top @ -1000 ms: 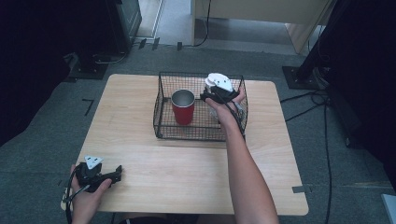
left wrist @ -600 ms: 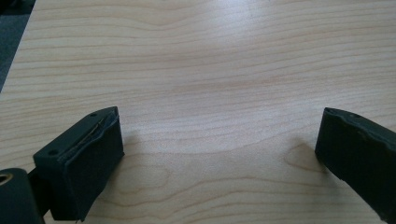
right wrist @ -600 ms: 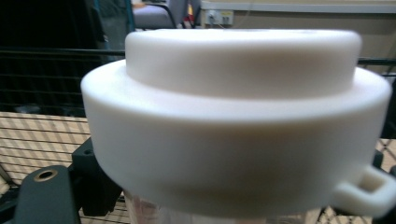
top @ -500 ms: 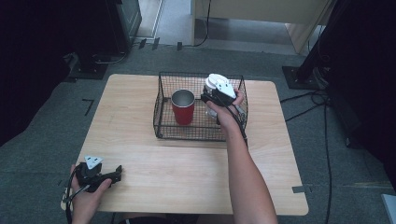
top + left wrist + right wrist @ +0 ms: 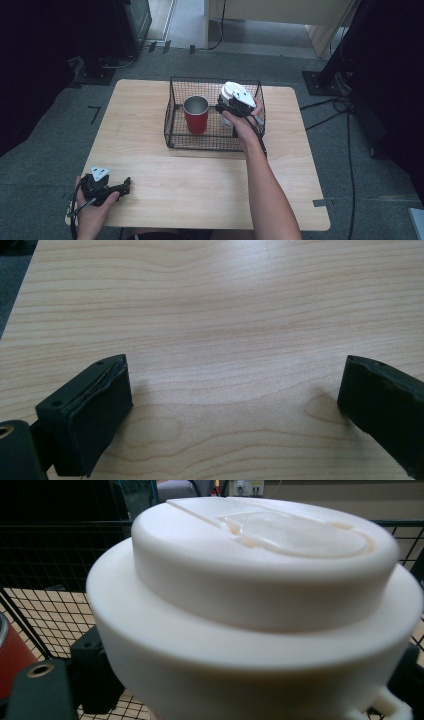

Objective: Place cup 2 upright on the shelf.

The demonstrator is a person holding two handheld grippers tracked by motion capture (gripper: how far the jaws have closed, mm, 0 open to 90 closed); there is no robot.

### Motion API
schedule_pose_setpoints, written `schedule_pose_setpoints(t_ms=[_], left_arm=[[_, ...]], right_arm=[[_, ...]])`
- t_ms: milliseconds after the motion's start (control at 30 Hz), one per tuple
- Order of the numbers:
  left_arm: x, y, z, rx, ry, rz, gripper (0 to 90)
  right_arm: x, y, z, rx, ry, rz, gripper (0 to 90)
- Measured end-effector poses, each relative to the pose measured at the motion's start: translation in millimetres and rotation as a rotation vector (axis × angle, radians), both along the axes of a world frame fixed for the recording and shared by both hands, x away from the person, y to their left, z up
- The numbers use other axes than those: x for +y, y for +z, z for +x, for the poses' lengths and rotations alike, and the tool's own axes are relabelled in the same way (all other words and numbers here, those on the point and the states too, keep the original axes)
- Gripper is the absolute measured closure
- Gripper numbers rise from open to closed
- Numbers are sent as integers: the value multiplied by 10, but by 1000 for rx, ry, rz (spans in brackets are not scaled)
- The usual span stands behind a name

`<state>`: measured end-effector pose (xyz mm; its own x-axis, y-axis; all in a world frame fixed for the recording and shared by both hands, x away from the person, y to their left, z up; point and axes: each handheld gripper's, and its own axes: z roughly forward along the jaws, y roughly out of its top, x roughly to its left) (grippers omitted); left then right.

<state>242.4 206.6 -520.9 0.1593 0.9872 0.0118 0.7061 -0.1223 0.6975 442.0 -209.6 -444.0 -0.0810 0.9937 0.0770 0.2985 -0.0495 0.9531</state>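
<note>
right gripper point(image 5: 227, 107): jaws just reopening around white lid point(image 5: 255, 600), inside basket point(image 5: 172, 117) | left gripper point(image 5: 112, 189): unmoved, wide open, empty | red cup point(image 5: 196, 115): unchanged

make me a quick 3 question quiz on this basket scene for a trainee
1. True or false: the red cup stands upright inside the wire basket.
2. What rests between the left gripper jaws? A) a lid B) nothing, just bare table C) a cup
3. What colour is the lid in front of the right gripper?

Key: 1 true; 2 B; 3 white, seen close up in the right gripper view.
</note>
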Motion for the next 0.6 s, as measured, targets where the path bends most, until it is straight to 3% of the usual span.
schedule_pose_setpoints(t_ms=[133, 233, 600], left_arm=[[0, -1, 0, -1, 0, 0, 16], [0, -1, 0, -1, 0, 0, 16], [-1, 0, 0, 0, 1, -1, 16]], right_arm=[[22, 23, -14, 1, 32, 13, 45], [49, 32, -30, 0, 53, -4, 7], [20, 70, -28, 0, 16, -9, 0]])
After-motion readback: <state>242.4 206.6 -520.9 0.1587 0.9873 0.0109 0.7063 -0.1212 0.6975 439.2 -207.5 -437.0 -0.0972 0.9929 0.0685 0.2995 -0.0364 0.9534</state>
